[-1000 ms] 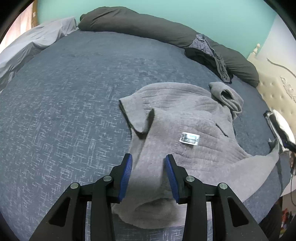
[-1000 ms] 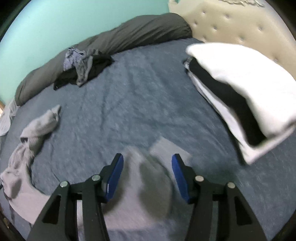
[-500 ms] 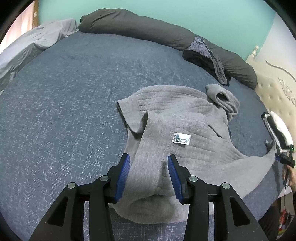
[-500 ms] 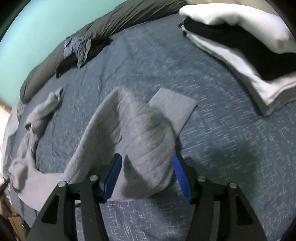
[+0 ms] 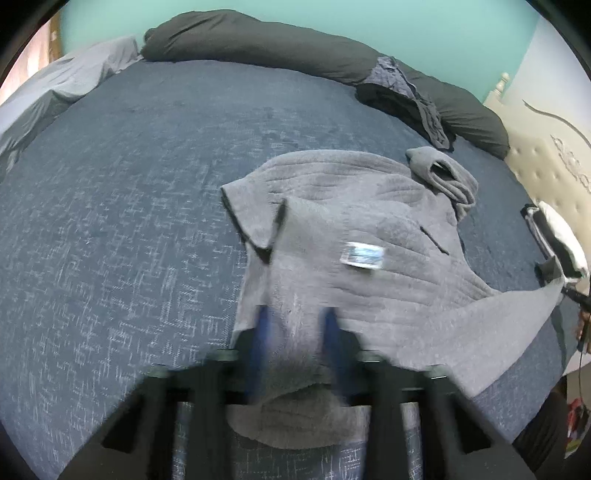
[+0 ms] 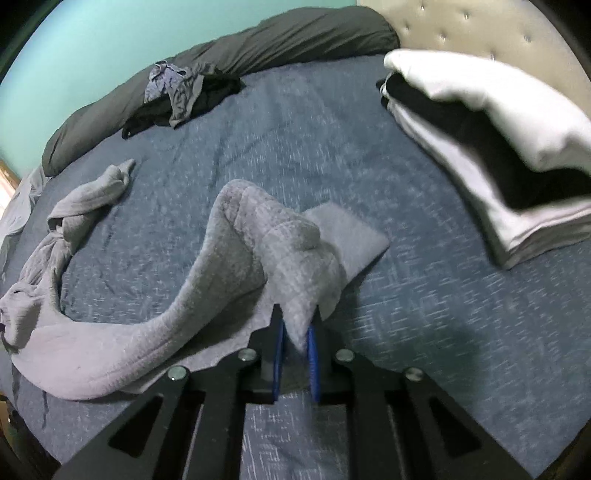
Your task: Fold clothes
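Grey ribbed knit, a sweater (image 5: 354, 236), is spread across the blue-flecked bedcover (image 5: 122, 221), its body lying flat near the middle of the bed. From the left wrist view a small white label (image 5: 364, 254) is seen on the sweater's upper face, and a rolled sleeve end (image 5: 443, 173) is noted at its far right edge. Left gripper (image 5: 295, 332) is heavily blurred; its blue pads (image 5: 260, 332) are seen on either side of a ridge of knit, well apart, but whether the cloth is gripped cannot be told.

Only in the right wrist view is the sweater's other sleeve (image 6: 236, 266) seen raised off the cover in a hump. Right gripper (image 6: 295, 339) is clenched on a pinch of that sleeve, blue pads (image 6: 277, 354) close together with fabric between them. A flat cuff end (image 6: 351, 236) lies on the cover just beyond the hump.

Folded stack of white and black garments (image 6: 491, 147) is shown large at the right in this view, resting near a tufted beige headboard (image 6: 480, 26); in the left view it appears only as a small sliver at the far right edge. Long dark bolster (image 5: 258, 44) is recorded along the far side in both views, with a crumpled heap of dark and bluish clothes (image 6: 177, 92) against it. A pale grey sheet (image 5: 55, 88) at the far left is seen clearly from the left wrist alone. Teal wall (image 5: 369, 22) behind.
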